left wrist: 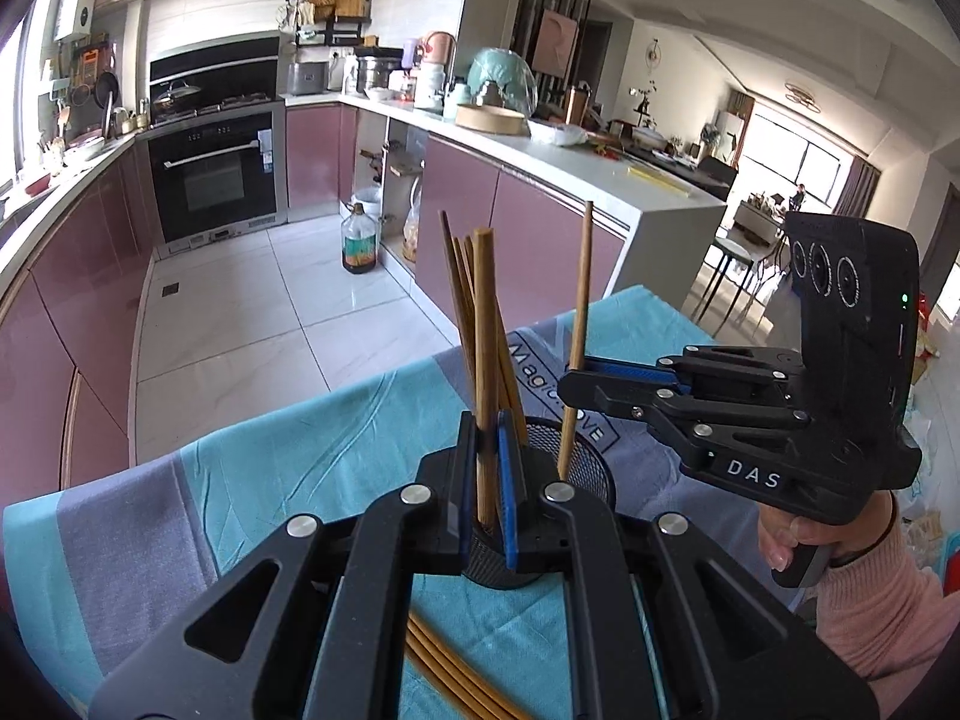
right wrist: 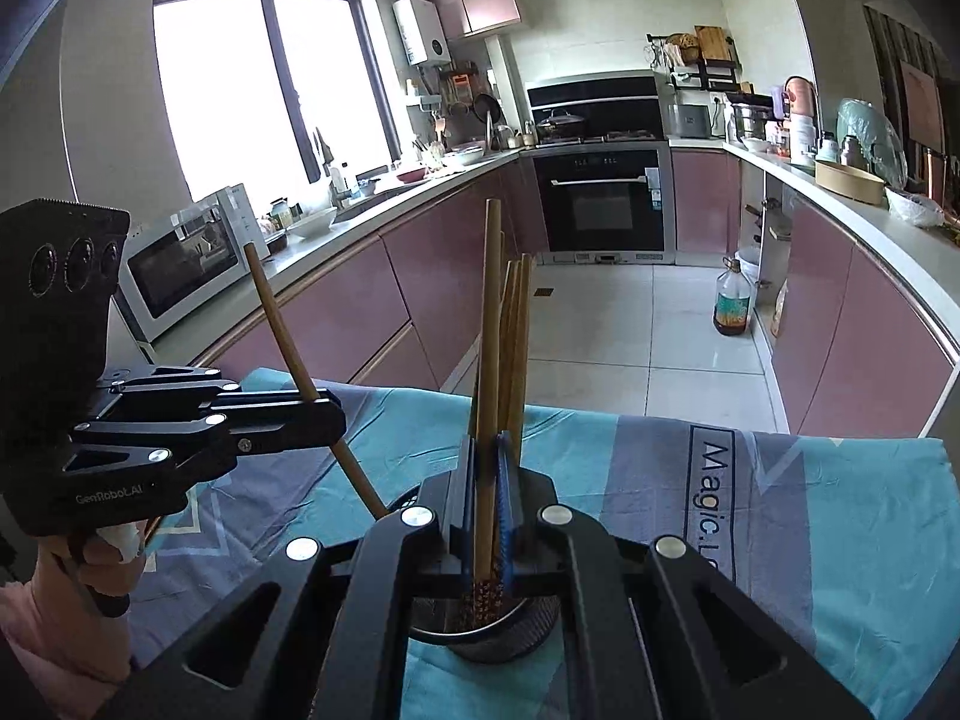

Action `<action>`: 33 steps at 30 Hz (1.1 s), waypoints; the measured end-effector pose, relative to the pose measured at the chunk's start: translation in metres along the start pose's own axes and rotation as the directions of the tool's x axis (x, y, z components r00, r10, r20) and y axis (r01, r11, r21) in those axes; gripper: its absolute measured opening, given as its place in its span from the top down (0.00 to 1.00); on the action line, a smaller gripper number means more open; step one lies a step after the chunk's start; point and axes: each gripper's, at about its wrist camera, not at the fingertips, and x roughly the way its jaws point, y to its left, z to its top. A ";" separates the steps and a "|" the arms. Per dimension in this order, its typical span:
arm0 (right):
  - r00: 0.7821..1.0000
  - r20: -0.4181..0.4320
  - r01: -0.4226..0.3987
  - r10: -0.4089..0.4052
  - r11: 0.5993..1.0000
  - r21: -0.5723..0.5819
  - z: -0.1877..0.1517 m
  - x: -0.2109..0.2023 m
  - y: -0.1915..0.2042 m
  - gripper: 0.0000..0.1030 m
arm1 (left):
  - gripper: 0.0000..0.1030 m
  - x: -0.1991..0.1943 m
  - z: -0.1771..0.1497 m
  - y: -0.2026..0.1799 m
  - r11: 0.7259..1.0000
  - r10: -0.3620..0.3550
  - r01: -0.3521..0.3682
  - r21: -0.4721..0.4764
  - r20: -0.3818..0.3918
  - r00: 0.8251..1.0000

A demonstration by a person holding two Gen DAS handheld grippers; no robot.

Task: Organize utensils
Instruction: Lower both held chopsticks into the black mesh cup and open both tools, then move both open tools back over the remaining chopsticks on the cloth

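Left tool [left wrist: 487, 468] clamping chopstick [left wrist: 485, 372], right tool [right wrist: 487, 498] clamping another chopstick [right wrist: 489, 360]; both gripping mid-shaft, lowering tips into mesh holder [left wrist: 576, 450] for upright storage.

Two tongs [left wrist: 491, 456] [right wrist: 487, 468] showing, each gripping one chopstick [left wrist: 485, 324] [right wrist: 493, 324]; one mesh holder [left wrist: 585, 456] sitting on desk; about four loose chopsticks [left wrist: 450, 669] lying.

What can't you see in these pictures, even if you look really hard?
- Bottom of the mesh cup: left wrist view, hidden by the left gripper; right wrist view, by the right gripper.
- Loose chopsticks on the cloth: left wrist view, mostly under the gripper and cut off by the bottom edge, so no count.
- The person: only hands and pink sleeves show at the edges of both views.
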 end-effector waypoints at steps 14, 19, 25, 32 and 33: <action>0.999 0.025 0.027 -0.029 0.997 0.069 -0.003 0.000 -0.018 0.75 | 0.84 0.015 -0.010 0.015 0.996 0.061 -0.060 -0.063 0.015 0.998; 0.999 0.040 0.026 -0.029 0.998 0.062 -0.011 -0.010 -0.019 0.66 | 0.71 -0.004 -0.027 0.021 0.992 0.097 -0.091 -0.083 0.066 0.993; 0.998 0.056 0.015 -0.017 0.999 0.044 -0.024 -0.023 -0.009 0.57 | 0.54 -0.028 -0.055 0.028 0.983 0.153 -0.140 -0.121 0.103 0.983; 0.996 0.074 -0.048 0.049 0.999 -0.011 -0.041 -0.038 0.017 0.51 | 0.38 -0.055 -0.081 0.035 0.963 0.241 -0.221 -0.151 0.132 0.961; 0.996 0.071 -0.059 0.060 0.998 -0.017 -0.045 -0.039 0.021 0.51 | 0.36 -0.058 -0.086 0.035 0.959 0.256 -0.234 -0.160 0.136 0.957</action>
